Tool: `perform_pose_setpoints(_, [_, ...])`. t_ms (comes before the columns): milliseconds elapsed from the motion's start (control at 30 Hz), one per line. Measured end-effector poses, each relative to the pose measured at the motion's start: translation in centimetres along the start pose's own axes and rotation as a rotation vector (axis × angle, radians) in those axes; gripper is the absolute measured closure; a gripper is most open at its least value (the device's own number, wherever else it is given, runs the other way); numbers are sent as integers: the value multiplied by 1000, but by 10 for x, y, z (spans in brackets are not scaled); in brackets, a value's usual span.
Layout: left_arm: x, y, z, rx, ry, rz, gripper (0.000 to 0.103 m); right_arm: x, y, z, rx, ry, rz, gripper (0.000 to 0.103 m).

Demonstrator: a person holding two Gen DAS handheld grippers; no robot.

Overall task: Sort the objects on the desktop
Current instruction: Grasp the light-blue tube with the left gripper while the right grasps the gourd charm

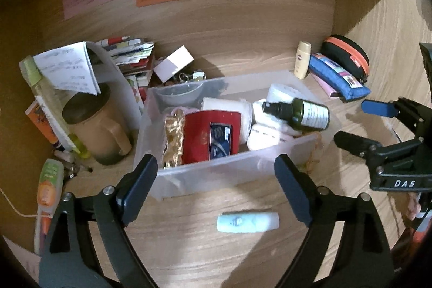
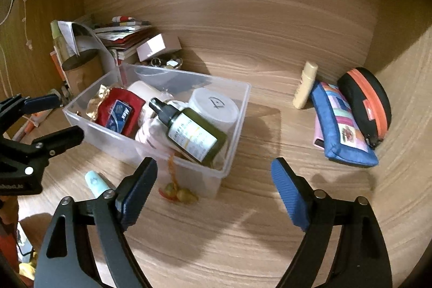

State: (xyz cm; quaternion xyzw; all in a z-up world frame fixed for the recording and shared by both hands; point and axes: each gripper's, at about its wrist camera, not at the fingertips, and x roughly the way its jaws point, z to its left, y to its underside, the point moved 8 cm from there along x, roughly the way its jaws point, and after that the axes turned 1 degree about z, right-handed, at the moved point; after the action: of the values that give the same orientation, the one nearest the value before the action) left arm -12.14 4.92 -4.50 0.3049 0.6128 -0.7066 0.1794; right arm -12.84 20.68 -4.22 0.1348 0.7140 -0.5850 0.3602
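A clear plastic bin (image 1: 243, 166) stands on the wooden desk. It holds a dark green spray bottle (image 1: 302, 112), a red pouch (image 1: 210, 134), a gold wrapper (image 1: 172, 136) and a white jar (image 2: 213, 107). A pale blue tube (image 1: 247, 222) lies on the desk in front of the bin. My left gripper (image 1: 216, 169) is open with nothing in it, just short of the bin's front wall. My right gripper (image 2: 214, 166) is open and empty too, near the bin's right corner (image 2: 226, 174). A yellow-green charm (image 2: 181, 193) hangs out beside that corner.
A brown mug (image 1: 100, 126), a stack of booklets (image 1: 132, 53) and tubes (image 1: 50, 185) crowd the left. At the back right lean a cream bottle (image 2: 305, 85), a blue pencil case (image 2: 340, 131) and a black case with an orange zip (image 2: 364, 99). Wooden walls enclose the desk.
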Motion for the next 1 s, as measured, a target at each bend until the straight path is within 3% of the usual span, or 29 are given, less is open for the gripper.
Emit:
perform_pose_setpoints(333, [7, 42, -5, 34, 9, 104, 11, 17, 33, -8, -7, -9, 93, 15])
perform_pose_setpoints(600, [27, 81, -18, -16, 121, 247, 11, 44, 56, 12, 45, -120, 191, 16])
perform_pose_setpoints(700, [31, 85, -24, -6, 125, 266, 11, 49, 57, 17, 65, -145, 196, 16])
perform_pose_setpoints(967, [48, 85, -36, 29, 110, 297, 12, 52, 59, 8, 86, -113, 190, 16])
perform_pose_setpoints(1000, [50, 85, -35, 21, 95, 311, 17, 53, 58, 9, 86, -114, 193, 16])
